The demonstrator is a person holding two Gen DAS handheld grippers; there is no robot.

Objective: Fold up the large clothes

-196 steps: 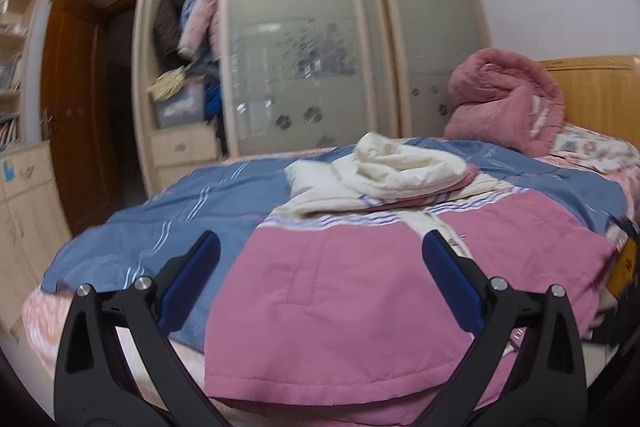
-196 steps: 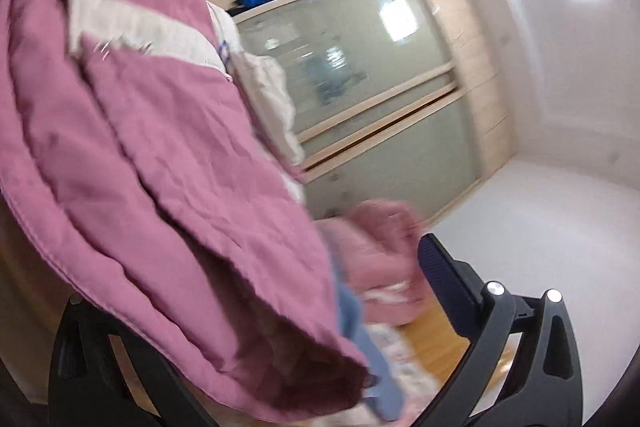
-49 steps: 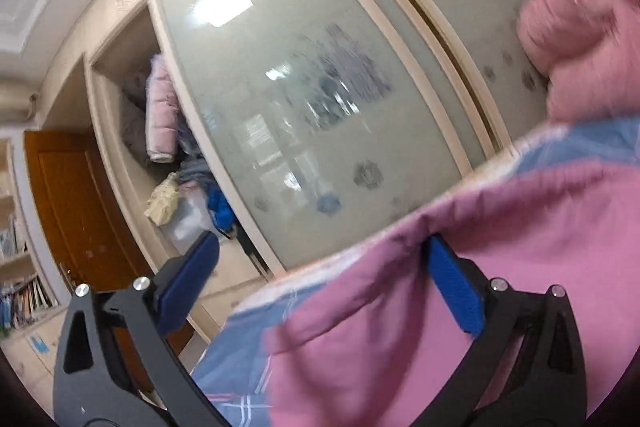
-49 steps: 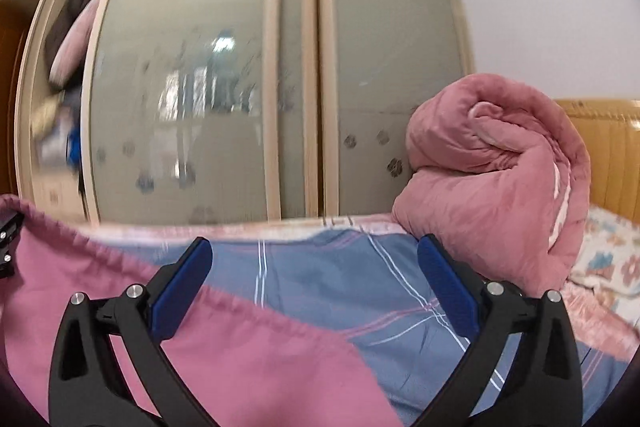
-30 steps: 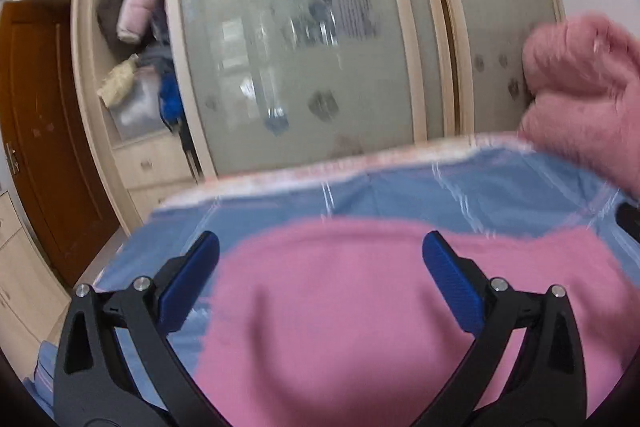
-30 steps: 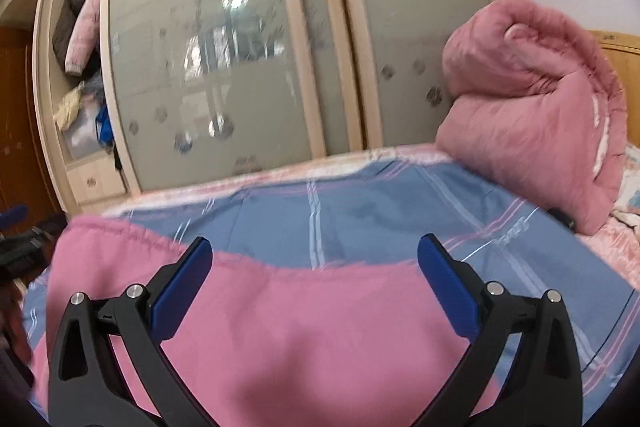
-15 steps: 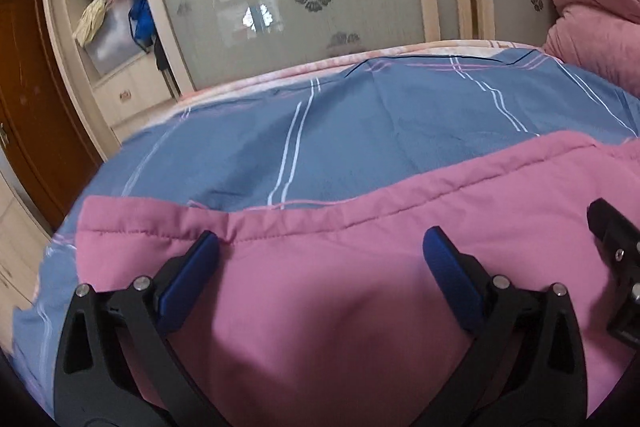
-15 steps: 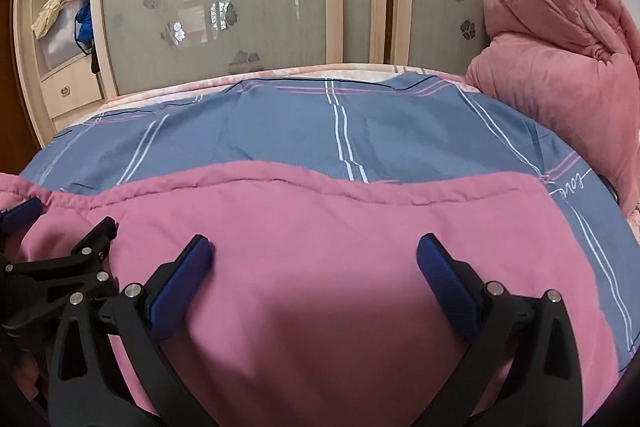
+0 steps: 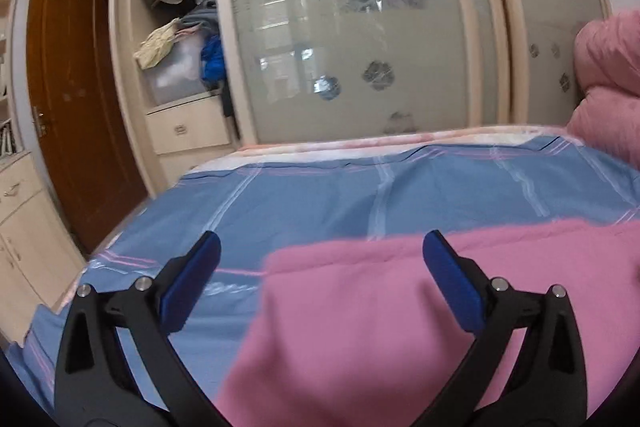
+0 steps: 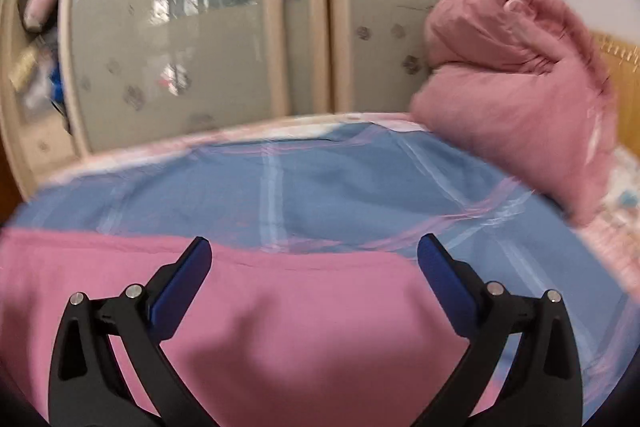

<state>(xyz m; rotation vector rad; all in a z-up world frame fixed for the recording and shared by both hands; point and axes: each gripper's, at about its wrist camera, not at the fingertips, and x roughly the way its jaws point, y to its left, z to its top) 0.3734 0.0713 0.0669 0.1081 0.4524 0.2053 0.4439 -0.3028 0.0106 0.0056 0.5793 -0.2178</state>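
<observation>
A large pink quilted garment [image 9: 400,327] lies spread on a bed over a blue striped sheet [image 9: 360,195]. In the left wrist view my left gripper [image 9: 320,259] stands open above the garment's left end, whose far hem runs between the blue-padded fingers [image 9: 192,283]. The right wrist view shows the same pink garment [image 10: 300,327] filling the lower half, with my right gripper [image 10: 312,259] open over it near its far edge and right end. Neither gripper holds anything. The blue sheet [image 10: 320,179] stretches beyond.
A rolled pink duvet [image 10: 520,99] sits at the head of the bed on the right, by a wooden headboard [image 10: 624,83]. Behind the bed stands a wardrobe with frosted sliding doors [image 9: 360,27] and an open section of clothes [image 9: 180,7]. A brown door [image 9: 72,107] is left.
Both grippers have lifted and tilted up from half a second ago, so more of the wardrobe shows. The left view has swung leftward. The pink garment lies still on the bed.
</observation>
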